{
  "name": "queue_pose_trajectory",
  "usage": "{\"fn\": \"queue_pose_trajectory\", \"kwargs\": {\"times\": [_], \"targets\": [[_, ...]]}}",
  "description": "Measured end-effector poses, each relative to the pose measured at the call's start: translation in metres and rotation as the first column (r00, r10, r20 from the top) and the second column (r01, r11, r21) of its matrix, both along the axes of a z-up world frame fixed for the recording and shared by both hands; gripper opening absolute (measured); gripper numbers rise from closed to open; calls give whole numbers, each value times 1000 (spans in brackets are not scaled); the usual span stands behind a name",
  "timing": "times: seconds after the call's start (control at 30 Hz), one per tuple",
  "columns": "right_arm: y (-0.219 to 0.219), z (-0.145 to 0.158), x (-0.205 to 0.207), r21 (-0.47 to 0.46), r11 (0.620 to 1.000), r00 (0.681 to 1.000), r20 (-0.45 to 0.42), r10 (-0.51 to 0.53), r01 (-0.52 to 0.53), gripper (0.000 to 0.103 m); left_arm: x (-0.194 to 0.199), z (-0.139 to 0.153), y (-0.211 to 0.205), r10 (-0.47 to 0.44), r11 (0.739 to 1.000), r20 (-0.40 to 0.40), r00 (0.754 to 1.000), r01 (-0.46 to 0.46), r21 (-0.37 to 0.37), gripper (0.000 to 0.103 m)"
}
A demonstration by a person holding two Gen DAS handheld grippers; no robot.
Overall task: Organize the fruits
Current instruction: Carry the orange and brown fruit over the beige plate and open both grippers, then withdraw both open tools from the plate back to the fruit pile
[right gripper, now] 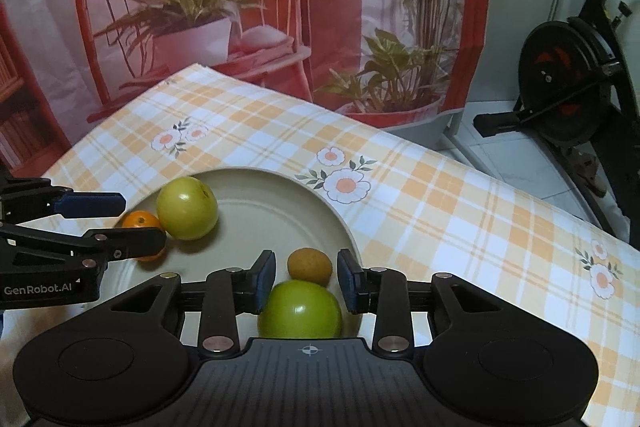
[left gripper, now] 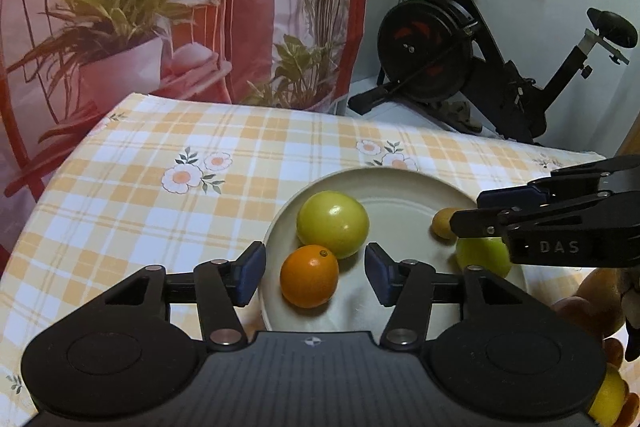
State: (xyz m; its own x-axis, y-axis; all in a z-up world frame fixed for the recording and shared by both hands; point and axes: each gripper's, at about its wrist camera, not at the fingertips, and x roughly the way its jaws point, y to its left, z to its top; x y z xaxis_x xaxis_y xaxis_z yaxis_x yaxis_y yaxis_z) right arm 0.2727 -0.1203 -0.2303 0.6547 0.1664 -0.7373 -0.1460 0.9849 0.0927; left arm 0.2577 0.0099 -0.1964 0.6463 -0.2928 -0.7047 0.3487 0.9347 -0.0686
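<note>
Left wrist view: left gripper (left gripper: 315, 273) is hanging over the near left part of the plate (left gripper: 400, 183), jaws spread, pads clear of the orange (left gripper: 309, 275) sitting between them. Yellow-green apple (left gripper: 332, 223) is lying just behind the orange, touching it. Small brown fruit (left gripper: 441, 223) is sitting at the plate's right side, partly hidden by the right gripper (left gripper: 466, 213), which is coming in from the right. Green apple (left gripper: 482, 255) is lying below that gripper. More fruit (left gripper: 588, 307) is lying off the plate at the right edge, blurred.

Right wrist view: right gripper is sitting over the green apple, jaws slightly apart; left pad (right gripper: 262, 281) looks to be at the apple's skin, right pad clear, so not pinching it. Brown fruit is lying just beyond the apple. Plate is resting on the checked cloth (left gripper: 160, 163) over the worktop.
</note>
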Motion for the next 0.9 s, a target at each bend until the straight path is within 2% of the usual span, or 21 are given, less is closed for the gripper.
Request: {"fn": "queue_pose_trajectory", "kwargs": {"times": [0.47,0.9], "targets": [[-23,41,-74,93,994,992,104,-66,57,32,-48,35,4,21,1000,26,999,-20,-15,57],[-47,46,-151,150,979,976,147,-161,139,32,-105,50,-3,21,1000,63,998,-19,-24,57]]}}
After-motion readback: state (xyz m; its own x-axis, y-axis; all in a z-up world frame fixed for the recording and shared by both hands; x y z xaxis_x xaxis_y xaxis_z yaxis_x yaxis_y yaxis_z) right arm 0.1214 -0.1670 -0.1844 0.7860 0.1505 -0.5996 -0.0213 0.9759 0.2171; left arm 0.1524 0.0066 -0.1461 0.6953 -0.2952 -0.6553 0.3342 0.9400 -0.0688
